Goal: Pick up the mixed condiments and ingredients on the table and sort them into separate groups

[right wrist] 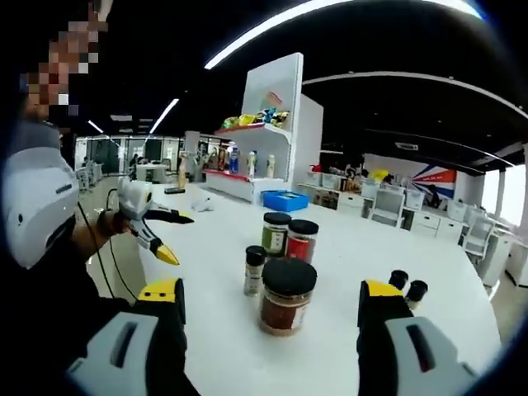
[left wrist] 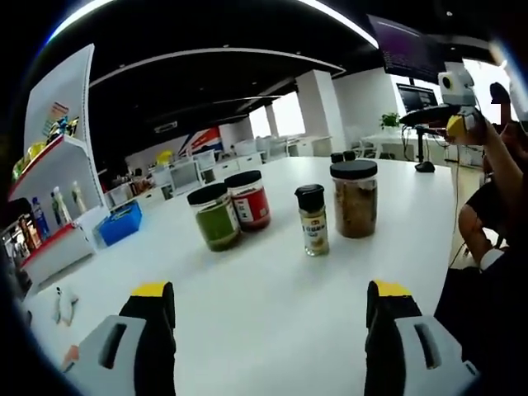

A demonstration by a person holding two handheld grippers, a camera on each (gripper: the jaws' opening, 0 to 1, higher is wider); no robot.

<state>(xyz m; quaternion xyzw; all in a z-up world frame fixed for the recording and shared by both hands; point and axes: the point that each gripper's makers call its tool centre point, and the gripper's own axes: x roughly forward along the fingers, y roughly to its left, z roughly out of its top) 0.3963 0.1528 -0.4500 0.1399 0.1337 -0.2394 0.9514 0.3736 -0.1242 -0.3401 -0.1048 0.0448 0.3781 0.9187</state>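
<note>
Four containers stand grouped on the white table (left wrist: 272, 272): a green-filled jar (left wrist: 216, 216), a red-filled jar (left wrist: 249, 200), a small black-capped spice bottle (left wrist: 313, 219) and a tall jar of brown flakes (left wrist: 355, 198). My left gripper (left wrist: 271, 309) is open and empty, well short of them. From the other side, the brown jar (right wrist: 286, 295) is nearest, just beyond my open right gripper (right wrist: 271, 290). Behind it stand the spice bottle (right wrist: 255, 270), green jar (right wrist: 275, 234) and red jar (right wrist: 301, 240). Two small dark-capped bottles (right wrist: 407, 285) stand to the right.
A white display shelf (right wrist: 264, 132) with bottles and packets stands at the table's end, a blue bin (right wrist: 287, 200) beside it. A seated person holds the left gripper (right wrist: 169, 235) above the table edge. Small white items (left wrist: 62, 305) lie near the shelf. Office desks fill the background.
</note>
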